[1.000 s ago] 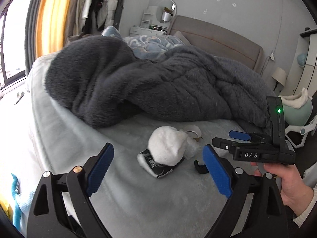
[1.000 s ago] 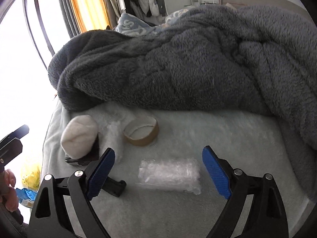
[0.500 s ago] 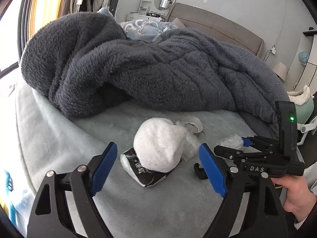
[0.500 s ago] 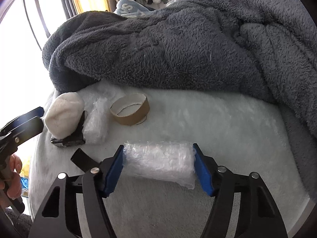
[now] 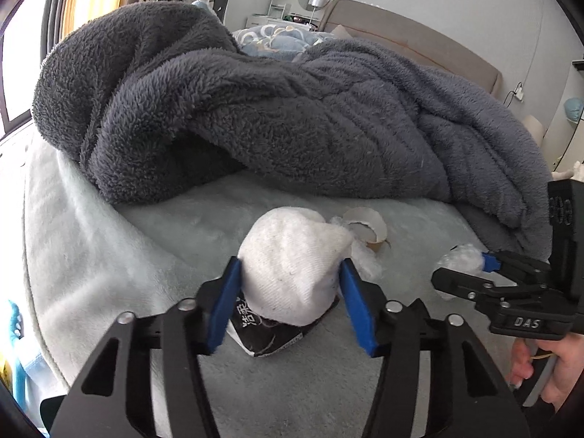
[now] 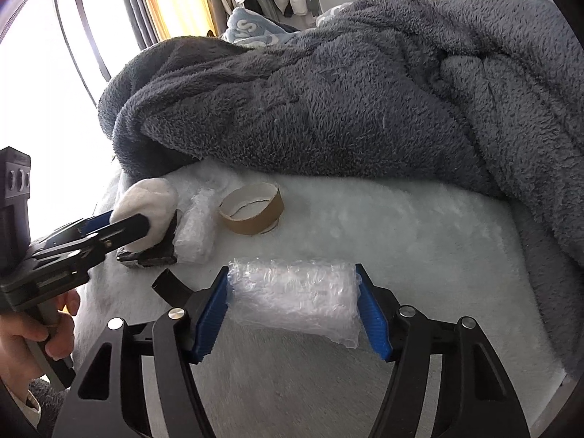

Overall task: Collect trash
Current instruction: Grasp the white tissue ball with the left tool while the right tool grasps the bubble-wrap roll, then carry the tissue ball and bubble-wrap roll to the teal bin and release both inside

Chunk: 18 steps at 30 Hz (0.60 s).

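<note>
My left gripper (image 5: 290, 284) is shut on a white cloth ball (image 5: 292, 266) that rests on a black printed wrapper (image 5: 262, 332) on the pale bed cover. My right gripper (image 6: 292, 303) is shut on a roll of clear bubble wrap (image 6: 292, 299) lying on the bed. The left gripper on the ball also shows in the right wrist view (image 6: 124, 224). The right gripper with its bubble wrap shows in the left wrist view (image 5: 471, 266). A cardboard tape core (image 6: 252, 210) and a second small bubble wrap piece (image 6: 195, 226) lie between them.
A thick dark grey blanket (image 5: 292, 116) is heaped across the bed behind the trash. A small black plastic piece (image 6: 171, 284) lies by the right gripper's left finger. The bed edge drops off at the left (image 5: 36, 292). A headboard (image 5: 419, 47) stands far back.
Both grippers moved forward and closed: the left onto the white cloth ball, the right onto the bubble wrap roll. A second ago both were open and short of them.
</note>
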Tool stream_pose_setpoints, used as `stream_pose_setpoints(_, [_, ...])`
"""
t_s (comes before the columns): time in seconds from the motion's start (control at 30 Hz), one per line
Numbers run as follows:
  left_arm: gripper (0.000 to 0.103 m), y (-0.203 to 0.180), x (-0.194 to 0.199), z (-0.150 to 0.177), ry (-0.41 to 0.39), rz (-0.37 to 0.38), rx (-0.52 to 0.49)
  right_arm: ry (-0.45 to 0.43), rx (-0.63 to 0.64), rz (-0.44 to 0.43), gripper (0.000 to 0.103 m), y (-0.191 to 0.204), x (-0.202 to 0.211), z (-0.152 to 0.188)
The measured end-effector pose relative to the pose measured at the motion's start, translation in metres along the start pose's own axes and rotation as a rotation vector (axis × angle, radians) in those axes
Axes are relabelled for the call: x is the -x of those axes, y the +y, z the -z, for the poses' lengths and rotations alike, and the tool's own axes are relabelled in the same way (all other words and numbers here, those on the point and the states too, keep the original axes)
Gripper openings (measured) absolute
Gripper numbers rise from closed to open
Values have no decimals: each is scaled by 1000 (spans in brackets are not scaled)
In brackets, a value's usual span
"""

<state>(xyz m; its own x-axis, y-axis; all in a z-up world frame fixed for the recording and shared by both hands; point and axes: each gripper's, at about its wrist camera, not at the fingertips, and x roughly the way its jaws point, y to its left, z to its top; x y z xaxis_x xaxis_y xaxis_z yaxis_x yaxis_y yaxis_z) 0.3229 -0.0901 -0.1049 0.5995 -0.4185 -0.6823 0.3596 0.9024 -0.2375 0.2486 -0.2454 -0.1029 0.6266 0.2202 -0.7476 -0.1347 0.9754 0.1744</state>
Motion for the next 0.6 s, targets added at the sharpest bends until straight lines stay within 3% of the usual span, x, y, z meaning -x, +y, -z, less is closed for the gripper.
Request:
stream_pose_setpoints(0.37, [47,0,15,7,-37,-37,21,-1,24,-14,66,14,4,3])
stream_pose_setpoints(0.6, [47,4,46,13,-119,-75,49,-7,63,-38,66,40,10,6])
